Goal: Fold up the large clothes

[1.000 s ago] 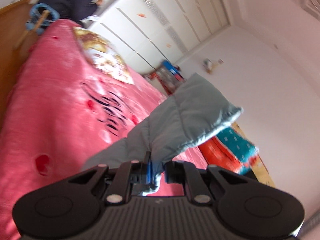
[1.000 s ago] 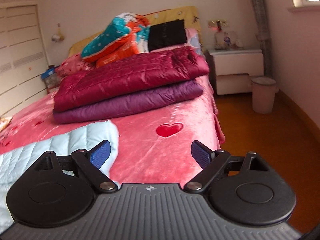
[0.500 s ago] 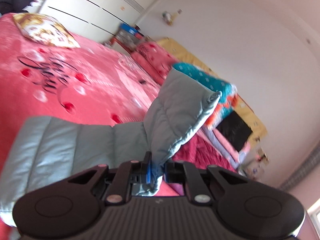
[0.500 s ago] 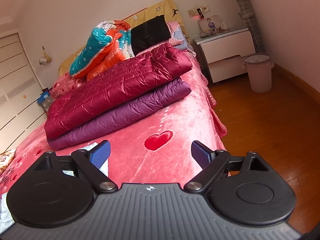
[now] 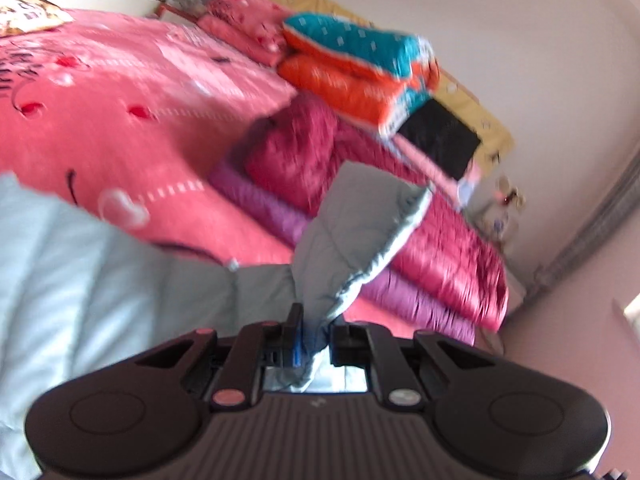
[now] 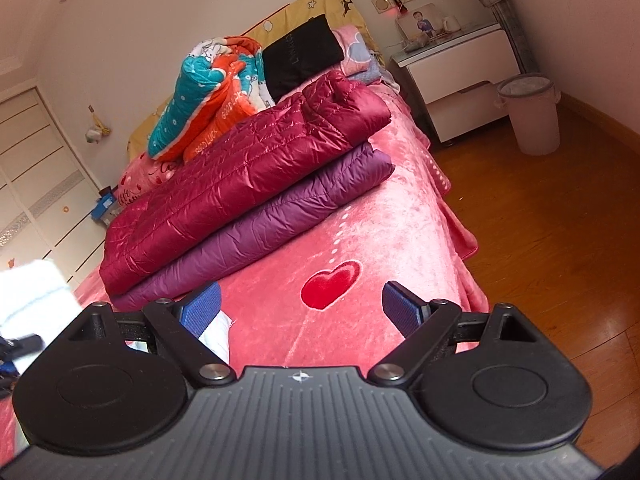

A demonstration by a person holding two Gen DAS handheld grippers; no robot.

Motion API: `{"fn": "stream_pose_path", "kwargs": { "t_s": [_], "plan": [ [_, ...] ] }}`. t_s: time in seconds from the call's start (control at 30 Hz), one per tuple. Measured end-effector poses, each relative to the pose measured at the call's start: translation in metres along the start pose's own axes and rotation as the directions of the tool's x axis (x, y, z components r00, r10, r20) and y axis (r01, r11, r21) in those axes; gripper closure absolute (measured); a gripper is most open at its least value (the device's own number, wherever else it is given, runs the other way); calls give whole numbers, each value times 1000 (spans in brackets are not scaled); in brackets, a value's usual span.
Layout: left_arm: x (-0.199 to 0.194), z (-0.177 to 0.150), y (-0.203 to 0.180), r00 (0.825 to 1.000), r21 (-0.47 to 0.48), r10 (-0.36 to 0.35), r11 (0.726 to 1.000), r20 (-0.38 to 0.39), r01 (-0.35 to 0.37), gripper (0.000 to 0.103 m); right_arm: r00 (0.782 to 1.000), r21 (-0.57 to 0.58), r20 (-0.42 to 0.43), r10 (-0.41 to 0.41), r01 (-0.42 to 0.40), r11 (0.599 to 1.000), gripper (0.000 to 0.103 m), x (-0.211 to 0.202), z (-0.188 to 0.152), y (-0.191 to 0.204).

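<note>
A pale blue quilted jacket (image 5: 80,280) lies spread on the pink bed (image 5: 120,128). My left gripper (image 5: 314,336) is shut on a sleeve end of the jacket (image 5: 352,232), which stands up above the jaws. My right gripper (image 6: 300,306) is open and empty above the bed's near edge. A small white-blue bit of the jacket (image 6: 216,336) shows behind its left finger (image 6: 200,312), and a blurred pale part shows at the far left (image 6: 36,292).
A folded crimson jacket (image 6: 248,176) lies on a folded purple one (image 6: 272,232) mid-bed. Behind are an orange-teal quilt (image 6: 208,96) and black cloth (image 6: 300,56). A nightstand (image 6: 460,72), a bin (image 6: 532,116) and wooden floor (image 6: 560,240) are right of the bed.
My left gripper has swung toward the folded stack, carrying the sleeve with it. My right gripper has tilted and shifted along the bed edge, still open.
</note>
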State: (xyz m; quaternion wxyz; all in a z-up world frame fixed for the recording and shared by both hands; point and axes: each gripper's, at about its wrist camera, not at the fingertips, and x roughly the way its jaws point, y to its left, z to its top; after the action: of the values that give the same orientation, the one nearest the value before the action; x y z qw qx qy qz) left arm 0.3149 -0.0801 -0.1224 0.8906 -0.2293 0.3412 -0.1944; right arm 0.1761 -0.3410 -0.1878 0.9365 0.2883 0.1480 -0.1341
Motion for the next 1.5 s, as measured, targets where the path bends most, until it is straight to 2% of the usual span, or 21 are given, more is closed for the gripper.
{"fn": "stream_pose_path", "kwargs": {
  "t_s": [0.2, 0.37, 0.43, 0.53, 0.63, 0.7, 0.8, 0.9, 1.0, 1.07, 1.17, 1.27, 1.5],
  "plan": [
    [29, -31, -13, 997, 70, 27, 997, -67, -22, 94, 1000, 4, -15, 23, -23, 1000, 0, 7, 0, 2],
    [44, -50, -23, 995, 188, 65, 981, -80, -49, 92, 999, 8, -26, 44, -44, 999, 0, 11, 1, 4],
    [46, -56, -27, 994, 234, 71, 971, -81, -50, 86, 998, 6, -27, 59, -58, 998, 0, 11, 1, 5],
    [41, -60, -30, 994, 261, 54, 965, -93, -27, 71, 994, 19, -38, 98, -97, 995, 0, 14, 1, 5],
    [30, -66, -35, 994, 316, 27, 949, -104, 7, 51, 988, 35, -50, 144, -142, 989, 0, 16, 0, 6],
    [20, -70, -39, 994, 371, 19, 928, -107, 22, 32, 982, 53, -64, 178, -174, 983, 0, 18, -1, 7],
    [2, -74, -39, 994, 426, -8, 903, -107, 53, 23, 976, 61, -78, 201, -197, 979, 0, 20, -4, 12],
    [-10, -73, -35, 995, 455, 2, 889, -102, 45, 23, 973, 50, -96, 212, -208, 977, 0, 21, -7, 17],
    [-25, -68, -21, 997, 475, 46, 880, -59, -13, 23, 968, 17, -120, 219, -219, 976, 0, 25, -10, 26],
    [-35, -60, -3, 997, 449, 73, 892, -29, -52, 23, 968, -9, -124, 219, -222, 975, 0, 24, -12, 31],
    [-41, -42, 25, 996, 363, 88, 928, 3, -83, 23, 968, -52, -111, 224, -230, 972, 0, 21, -13, 40],
    [-35, -25, 44, 999, 300, 48, 953, 6, -48, 23, 966, -80, -107, 235, -244, 966, 0, 21, -16, 50],
    [-5, -7, 81, 985, 270, 172, 948, 18, -170, 28, 963, -209, -104, 248, -265, 942, 0, 21, -27, 78]
  ]
}}
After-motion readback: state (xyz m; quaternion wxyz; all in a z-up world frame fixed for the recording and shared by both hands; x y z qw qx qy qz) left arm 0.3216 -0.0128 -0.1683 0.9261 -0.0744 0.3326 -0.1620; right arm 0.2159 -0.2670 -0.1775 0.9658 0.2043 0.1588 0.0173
